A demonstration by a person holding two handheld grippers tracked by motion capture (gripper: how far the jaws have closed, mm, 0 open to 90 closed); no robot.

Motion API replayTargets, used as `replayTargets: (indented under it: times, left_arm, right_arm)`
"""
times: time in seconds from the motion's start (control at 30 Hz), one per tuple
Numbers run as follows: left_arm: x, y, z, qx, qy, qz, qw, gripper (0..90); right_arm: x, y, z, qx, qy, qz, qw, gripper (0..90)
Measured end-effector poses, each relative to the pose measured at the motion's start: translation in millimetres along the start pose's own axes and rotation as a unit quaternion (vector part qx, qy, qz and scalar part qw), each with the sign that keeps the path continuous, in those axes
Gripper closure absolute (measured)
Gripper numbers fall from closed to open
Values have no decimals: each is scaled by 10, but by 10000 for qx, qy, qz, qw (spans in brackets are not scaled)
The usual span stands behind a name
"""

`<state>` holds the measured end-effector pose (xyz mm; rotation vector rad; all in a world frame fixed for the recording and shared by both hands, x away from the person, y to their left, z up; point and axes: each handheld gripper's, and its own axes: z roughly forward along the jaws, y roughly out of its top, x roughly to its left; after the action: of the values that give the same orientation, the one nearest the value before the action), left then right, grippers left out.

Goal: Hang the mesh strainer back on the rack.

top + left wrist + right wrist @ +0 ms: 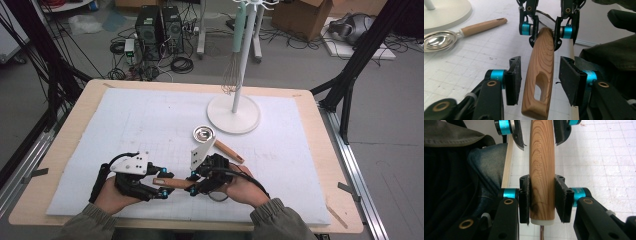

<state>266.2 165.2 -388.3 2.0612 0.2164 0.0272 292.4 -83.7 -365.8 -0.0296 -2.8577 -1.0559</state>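
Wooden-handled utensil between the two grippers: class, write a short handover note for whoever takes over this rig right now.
Right gripper: shut on the wooden handle near its metal-shaft end.
Left gripper: open, jaws either side of the handle's slotted end, not touching it.
The utensil is held low over the white mat at the near edge.
A strainer spoon lies on the mat by the white stand, where a whisk hangs.
Done: utensil picked up.
Left: probably close the left gripper for the handover, then perhaps hang it by the slot.
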Motion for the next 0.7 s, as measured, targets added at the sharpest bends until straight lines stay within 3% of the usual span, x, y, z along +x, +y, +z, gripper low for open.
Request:
replayTargets:
  times: [0.3,0.5,0.7]
  left_arm:
    - [11,-9,-1,27,-107,-9,9999,640]
    - [24,-15,6,48,-308,-57,9995,681]
    - [10,-6,-4,23,-289,17,9996,705]
  right_arm:
    - [11,19,19,-10,52,-56,10000,690]
    - [16,25,45,86,69,-145,9998,690]
    - [14,26,83,190,139,-153,9996,704]
